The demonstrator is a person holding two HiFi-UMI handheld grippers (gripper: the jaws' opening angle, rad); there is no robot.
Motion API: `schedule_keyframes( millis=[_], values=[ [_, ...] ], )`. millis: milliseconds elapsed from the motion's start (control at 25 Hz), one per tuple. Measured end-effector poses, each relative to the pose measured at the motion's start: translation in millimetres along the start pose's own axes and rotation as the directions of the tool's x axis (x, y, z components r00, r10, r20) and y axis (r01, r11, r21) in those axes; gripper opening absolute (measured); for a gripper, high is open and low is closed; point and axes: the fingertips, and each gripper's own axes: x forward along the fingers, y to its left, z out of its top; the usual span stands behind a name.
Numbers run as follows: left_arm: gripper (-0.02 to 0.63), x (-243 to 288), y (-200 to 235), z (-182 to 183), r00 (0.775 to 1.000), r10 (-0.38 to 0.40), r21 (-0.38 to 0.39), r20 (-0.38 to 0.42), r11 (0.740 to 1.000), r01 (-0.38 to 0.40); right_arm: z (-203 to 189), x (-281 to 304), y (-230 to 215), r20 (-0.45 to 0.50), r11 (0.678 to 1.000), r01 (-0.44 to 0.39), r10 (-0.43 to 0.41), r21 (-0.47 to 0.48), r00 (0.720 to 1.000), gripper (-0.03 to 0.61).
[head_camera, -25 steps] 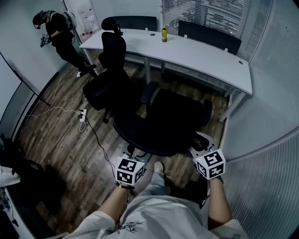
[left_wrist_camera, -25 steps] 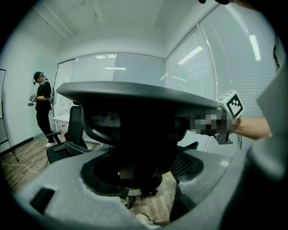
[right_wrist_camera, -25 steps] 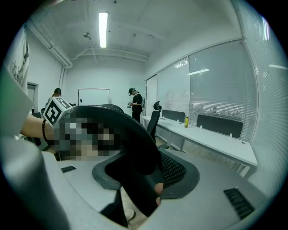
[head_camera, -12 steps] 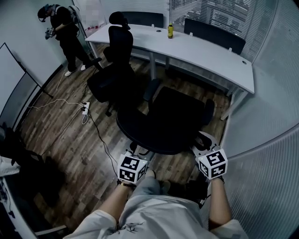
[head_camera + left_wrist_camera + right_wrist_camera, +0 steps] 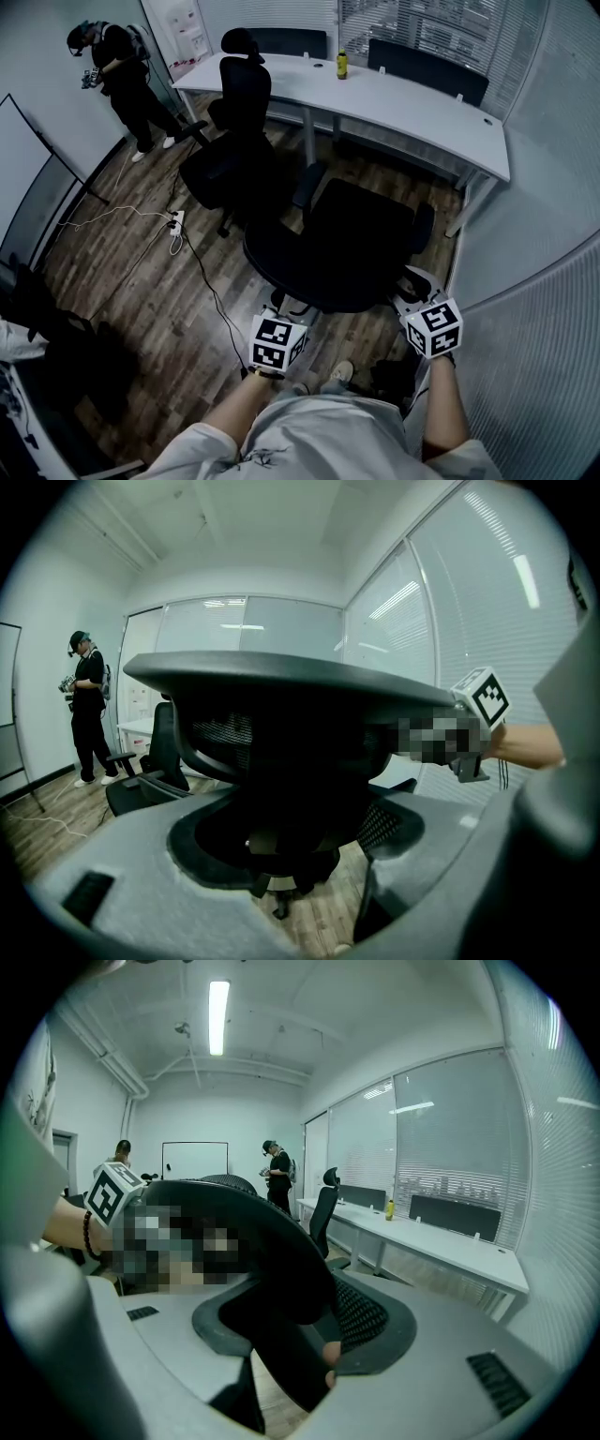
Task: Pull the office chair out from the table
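Fingers clenched, apparently on the top edge of the backrest, the left gripper (image 5: 274,319) and right gripper (image 5: 412,291) draw the office chair (image 5: 347,248) slightly farther from the white counter (image 5: 412,108) than a second ago, the pull well under way.

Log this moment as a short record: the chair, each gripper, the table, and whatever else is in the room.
office chair: black, backrest toward the wearer, wooden floor showing between it and the table
left gripper: closed on the left part of the backrest's top edge
right gripper: closed on the right part of the backrest's top edge
table: long, white, with a bottle on it
second chair: black, near the table's left end
person: standing, far left
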Motion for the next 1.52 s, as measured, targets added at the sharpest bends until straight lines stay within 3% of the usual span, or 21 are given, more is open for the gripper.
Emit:
schedule_keyframes(
  millis=[240, 840, 1520],
  values=[
    [0.325, -25.9, 3.7, -9.8, 1.000, -0.014, 0.008, -0.005, 1.000, 0.014, -2.9, -7.4, 28.2, -0.004, 0.999, 0.042, -0.042, 0.009, 0.999, 0.184],
    [0.325, -74.7, 9.5, -28.1, 0.999, -0.038, 0.016, -0.019, 0.999, 0.038, -8.5, -24.3, 80.7, 0.013, 0.998, 0.060, -0.061, 0.028, 0.998, 0.184],
    [0.325, -86.3, -2.0, -36.0, 0.999, -0.028, 0.026, -0.026, 0.999, 0.028, -12.6, -39.1, 86.6, 0.010, 0.996, 0.077, -0.078, 0.048, 0.997, 0.184]
  ],
)
